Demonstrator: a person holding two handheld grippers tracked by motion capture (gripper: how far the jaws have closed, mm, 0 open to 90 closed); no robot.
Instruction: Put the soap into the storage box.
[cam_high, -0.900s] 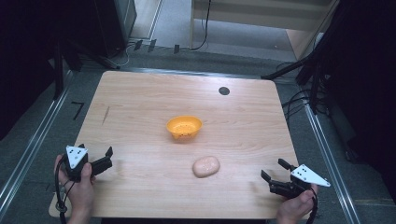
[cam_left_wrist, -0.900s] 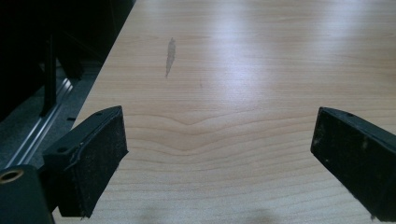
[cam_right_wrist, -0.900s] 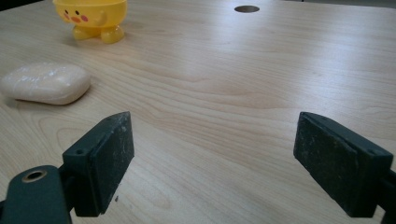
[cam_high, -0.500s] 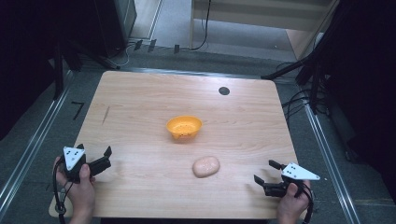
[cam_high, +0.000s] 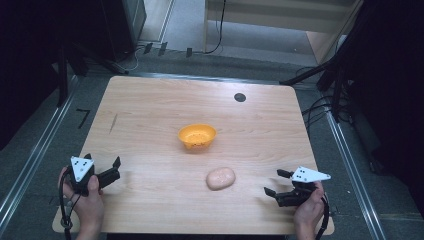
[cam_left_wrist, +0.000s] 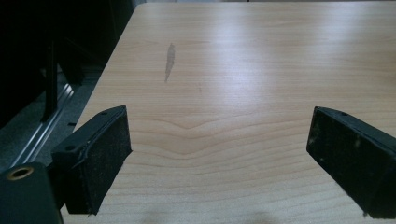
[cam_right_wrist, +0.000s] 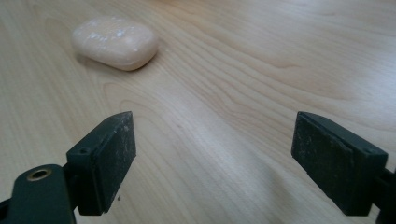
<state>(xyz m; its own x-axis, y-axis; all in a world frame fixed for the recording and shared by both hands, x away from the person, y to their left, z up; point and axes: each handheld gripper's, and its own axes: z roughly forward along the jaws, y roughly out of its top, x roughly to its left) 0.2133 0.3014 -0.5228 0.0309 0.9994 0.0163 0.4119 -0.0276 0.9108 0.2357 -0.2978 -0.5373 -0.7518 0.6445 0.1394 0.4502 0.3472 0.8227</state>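
Note:
An orange bowl (cam_high: 197, 136) stands at the middle of the wooden table (cam_high: 150, 105). A pale pink oval lump (cam_high: 220, 178), like a bar of soap, lies just in front of the bowl, apart from it. My right gripper (cam_high: 273, 181) is open near the front right edge and points left at the lump, a short way from it. In the right gripper view the lump (cam_right_wrist: 115, 43) lies ahead and left of the open jaws (cam_right_wrist: 212, 126), with bare wood between them. My left gripper (cam_high: 103, 160) is open at the front left corner, over bare table (cam_left_wrist: 219, 126).
A small black disc (cam_high: 240, 97) is set into the table near its back edge. A dark streak (cam_high: 114, 122) marks the wood at the left, also seen as the streak (cam_left_wrist: 169, 60) ahead of the left jaws. Metal rails (cam_high: 35, 150) and cables (cam_high: 320, 107) flank the table on the floor.
My right gripper has moved left along the front edge toward the pink lump. The left gripper has barely shifted. Bowl and lump stay put.

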